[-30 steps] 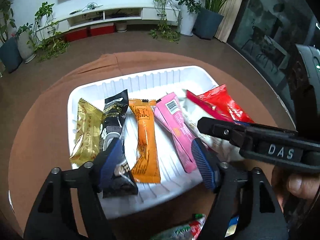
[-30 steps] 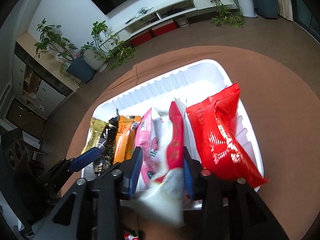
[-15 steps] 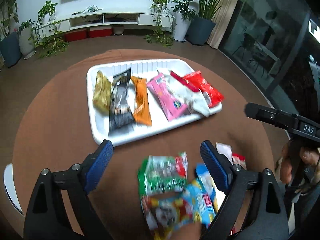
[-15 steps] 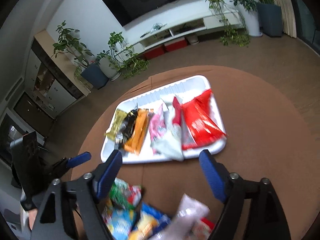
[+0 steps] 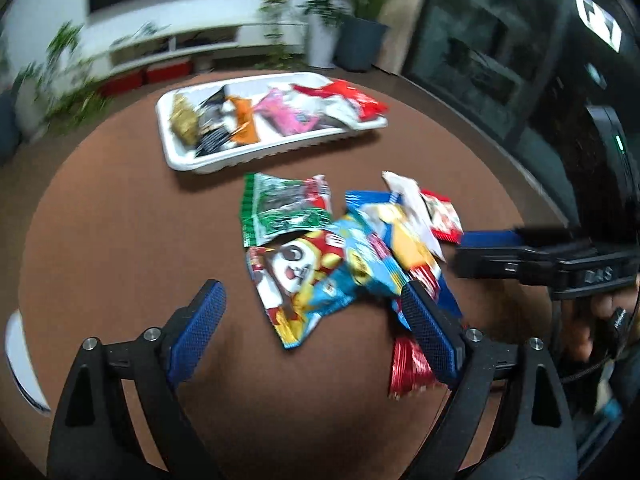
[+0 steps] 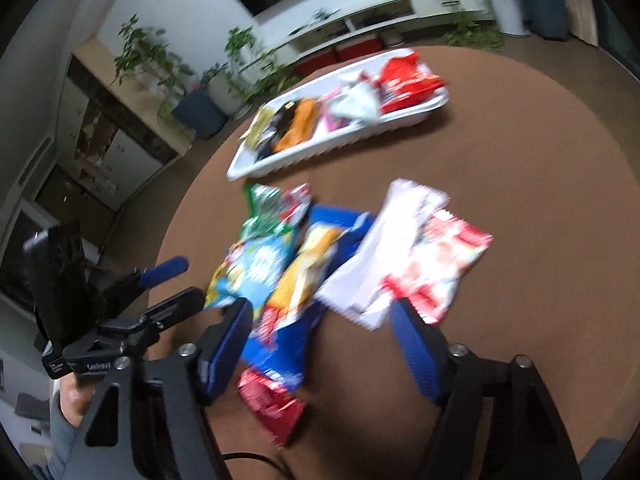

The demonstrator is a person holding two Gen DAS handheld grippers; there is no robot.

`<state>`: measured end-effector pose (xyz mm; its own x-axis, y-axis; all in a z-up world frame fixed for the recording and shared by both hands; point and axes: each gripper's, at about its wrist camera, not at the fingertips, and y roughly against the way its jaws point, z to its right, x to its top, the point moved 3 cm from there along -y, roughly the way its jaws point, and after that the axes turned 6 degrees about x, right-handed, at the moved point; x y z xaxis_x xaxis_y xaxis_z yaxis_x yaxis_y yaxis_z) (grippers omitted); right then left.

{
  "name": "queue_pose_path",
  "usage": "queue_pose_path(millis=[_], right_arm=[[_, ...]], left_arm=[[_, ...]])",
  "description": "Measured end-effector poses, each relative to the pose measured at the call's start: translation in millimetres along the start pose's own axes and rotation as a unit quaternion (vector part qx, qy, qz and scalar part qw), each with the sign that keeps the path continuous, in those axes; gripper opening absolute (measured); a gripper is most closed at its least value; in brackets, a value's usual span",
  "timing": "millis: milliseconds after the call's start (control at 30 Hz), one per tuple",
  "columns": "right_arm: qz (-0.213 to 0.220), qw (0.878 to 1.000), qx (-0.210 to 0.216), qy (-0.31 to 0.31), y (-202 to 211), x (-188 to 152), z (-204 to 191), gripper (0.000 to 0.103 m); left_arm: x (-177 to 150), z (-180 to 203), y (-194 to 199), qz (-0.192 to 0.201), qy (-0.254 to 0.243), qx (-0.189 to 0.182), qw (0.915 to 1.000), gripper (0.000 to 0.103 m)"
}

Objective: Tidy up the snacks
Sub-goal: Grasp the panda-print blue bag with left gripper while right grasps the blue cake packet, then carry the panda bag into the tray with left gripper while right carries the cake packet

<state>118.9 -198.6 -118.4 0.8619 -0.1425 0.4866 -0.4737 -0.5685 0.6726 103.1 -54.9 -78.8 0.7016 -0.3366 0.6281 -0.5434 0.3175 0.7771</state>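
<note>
A white tray (image 5: 176, 160) at the table's far side holds a row of snack packets, from gold at the left to red (image 5: 348, 98) at the right; it also shows in the right wrist view (image 6: 256, 166). A loose pile of packets lies on the brown table: green (image 5: 280, 208), a panda packet (image 5: 304, 276), blue and yellow (image 6: 308, 276), white (image 6: 384, 256), red and white (image 6: 436, 264). My left gripper (image 5: 316, 316) is open and empty above the pile's near edge. My right gripper (image 6: 324, 328) is open and empty over the pile.
The round brown table (image 5: 120, 240) is ringed by floor, potted plants (image 6: 200, 96) and a low white TV shelf (image 5: 168, 44). A small red packet (image 6: 272, 404) lies at the pile's near edge. A white object (image 5: 20, 364) sits at the table's left rim.
Both grippers have pulled back from the tray and opened. The right one let go of the white and red packet in the tray. Both now hover over the loose pile.
</note>
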Motion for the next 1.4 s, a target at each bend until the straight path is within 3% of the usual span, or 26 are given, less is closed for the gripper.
queue_pose_path(millis=[200, 533, 600, 800, 1067, 1100, 1233, 1400], right_arm=[[-0.041, 0.999, -0.016, 0.016, -27, -5, -18, 0.054], [-0.064, 0.995, -0.074, 0.030, -51, 9, -10, 0.049], [-0.063, 0.994, -0.083, 0.040, -53, 12, -10, 0.044], [-0.066, 0.991, -0.099, 0.064, -49, 5, -11, 0.030], [-0.067, 0.990, -0.099, 0.077, -39, -8, -10, 0.029], [-0.067, 0.990, -0.098, 0.077, -37, -9, -9, 0.029], [-0.066, 0.990, -0.093, 0.079, -34, -13, -9, 0.029], [-0.063, 0.991, -0.085, 0.076, -33, -15, -10, 0.028]], left_arm=[[-4, 20, 13, 0.006, -0.087, 0.008, 0.9962, 0.089], [1, 15, 14, 0.008, -0.116, 0.011, 0.9931, 0.089], [8, 18, 12, 0.007, -0.128, 0.013, 0.9917, 0.089], [20, 25, -18, -0.043, -0.151, 0.036, 0.9869, 0.089], [27, 24, -59, -0.095, -0.137, 0.057, 0.9843, 0.088], [28, 21, -65, -0.104, -0.129, 0.062, 0.9842, 0.087], [26, 17, -76, -0.122, -0.103, 0.052, 0.9857, 0.058], [27, 19, -80, -0.118, -0.090, 0.048, 0.9878, 0.047]])
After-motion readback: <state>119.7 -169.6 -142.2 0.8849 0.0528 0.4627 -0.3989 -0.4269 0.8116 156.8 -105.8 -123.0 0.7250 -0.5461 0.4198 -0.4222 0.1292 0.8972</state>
